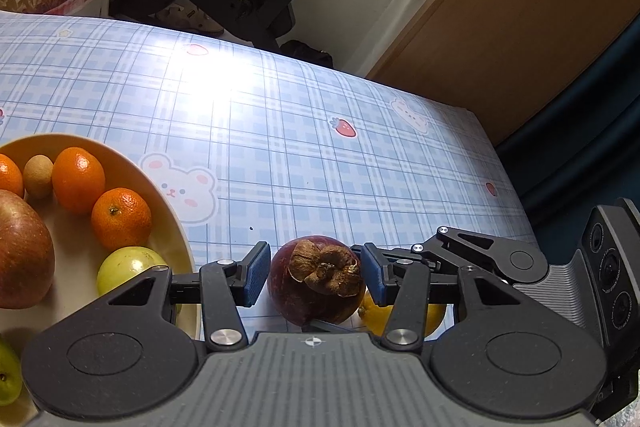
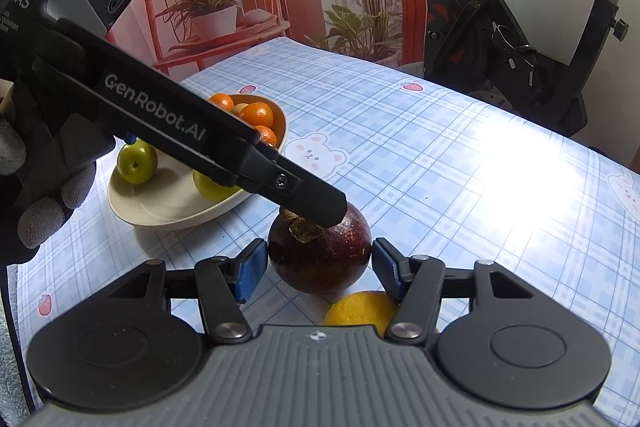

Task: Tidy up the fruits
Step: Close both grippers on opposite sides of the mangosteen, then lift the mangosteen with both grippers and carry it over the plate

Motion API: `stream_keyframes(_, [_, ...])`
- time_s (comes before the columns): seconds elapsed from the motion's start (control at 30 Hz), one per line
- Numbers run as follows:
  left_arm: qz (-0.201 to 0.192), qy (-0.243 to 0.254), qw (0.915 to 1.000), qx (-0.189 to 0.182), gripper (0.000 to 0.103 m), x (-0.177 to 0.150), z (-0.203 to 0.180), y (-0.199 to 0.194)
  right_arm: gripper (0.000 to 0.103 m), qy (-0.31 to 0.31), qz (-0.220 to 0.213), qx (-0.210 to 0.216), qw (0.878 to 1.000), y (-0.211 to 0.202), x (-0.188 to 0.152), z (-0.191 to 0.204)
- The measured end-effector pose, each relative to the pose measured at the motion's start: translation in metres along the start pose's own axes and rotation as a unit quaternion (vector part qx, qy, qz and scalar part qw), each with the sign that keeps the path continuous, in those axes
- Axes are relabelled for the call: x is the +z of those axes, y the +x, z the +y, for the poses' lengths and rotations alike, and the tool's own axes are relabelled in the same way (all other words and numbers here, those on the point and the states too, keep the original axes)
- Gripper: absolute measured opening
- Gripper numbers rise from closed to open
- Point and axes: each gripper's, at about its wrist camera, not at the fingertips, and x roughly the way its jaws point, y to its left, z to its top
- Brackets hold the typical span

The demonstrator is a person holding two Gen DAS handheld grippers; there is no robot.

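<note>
Both sets of my fingers bracket the mangosteen [image 1: 316, 281] on the bench [image 1: 360, 163], half-open. My left fingers [image 1: 316, 277] look to touch it; my right fingers [image 2: 320, 269] stand clear. I should squeeze gently, then lift toward the bowl [image 1: 176, 223].

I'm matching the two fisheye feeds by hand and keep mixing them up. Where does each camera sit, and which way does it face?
Left wrist: on the left gripper, looking down its blue-padded fingers at the dark purple mangosteen; the right gripper enters from the right.
Right wrist: on the right gripper, facing the cream bowl; a gloved hand shows.
Shared: mangosteen, yellow lemon, bowl.

Both wrist views close, angled down, sharing mangosteen [image 1: 316, 281]
</note>
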Motion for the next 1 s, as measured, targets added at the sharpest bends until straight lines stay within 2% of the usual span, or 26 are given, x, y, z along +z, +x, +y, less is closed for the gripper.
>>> stream_keyframes(0.37, [0.002,0.002,1.0,-0.008,0.049,-0.002,0.0,0.006,0.059,0.012,-0.008,0.002,1.0,0.0,-0.001,-0.001])
stream_keyframes(0.57, [0.011,-0.007,0.9998,-0.012,0.054,-0.002,0.004,0.009,0.059,0.012,-0.002,0.004,1.0,0.0,0.001,-0.002])
stream_keyframes(0.87, [0.01,-0.005,0.9998,-0.015,0.053,-0.002,0.005,0.011,0.06,0.019,0.001,0.001,1.0,0.003,0.003,-0.001])
stream_keyframes(1.0, [0.002,0.008,1.0,-0.005,0.053,-0.003,-0.002,0.005,0.059,0.033,-0.011,0.003,0.999,-0.001,0.002,0.0])
